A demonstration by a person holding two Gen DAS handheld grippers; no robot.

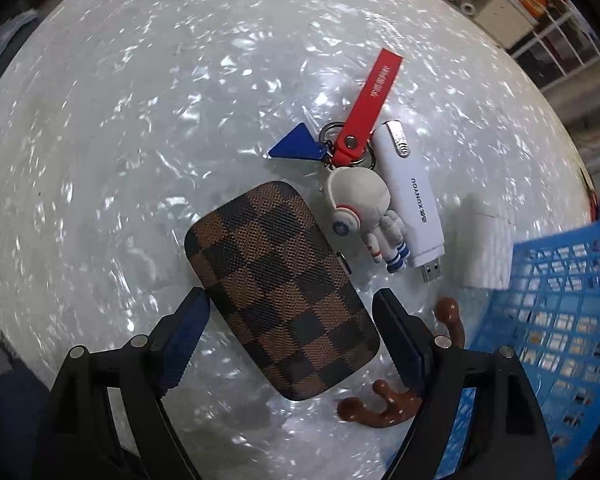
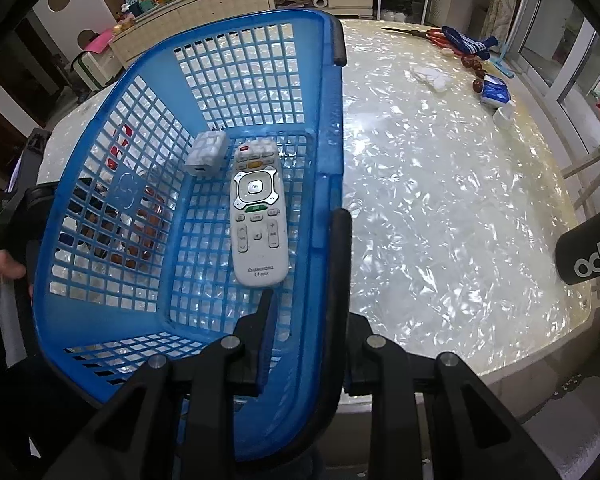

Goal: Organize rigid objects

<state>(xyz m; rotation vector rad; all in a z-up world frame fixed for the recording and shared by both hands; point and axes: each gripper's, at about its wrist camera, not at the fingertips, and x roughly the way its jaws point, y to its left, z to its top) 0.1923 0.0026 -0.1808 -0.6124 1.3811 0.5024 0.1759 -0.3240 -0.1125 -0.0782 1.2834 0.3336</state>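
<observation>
A brown checkered case (image 1: 276, 284) lies flat on the pearly white table (image 1: 140, 140). My left gripper (image 1: 290, 296) points straight down over it, open, one finger on each side of the case's near half. Beyond the case lie an astronaut keychain (image 1: 360, 212) with a red strap and a blue triangle tag, and a white USB dongle (image 1: 412, 200). A brown antler-shaped piece (image 1: 380, 404) rests by the right finger. In the right wrist view my right gripper (image 2: 308, 320) is shut on the near wall of the blue basket (image 2: 328, 120), which holds a white remote (image 2: 256, 216) and a white charger cube (image 2: 206, 154).
The blue basket (image 1: 560, 320) stands just right of the left gripper. A hand (image 2: 0, 268) shows at the basket's left side. Red-handled scissors (image 2: 432, 34), a blue sock and small items sit at the table's far right. A black object with white letters (image 2: 592, 256) juts in from the right.
</observation>
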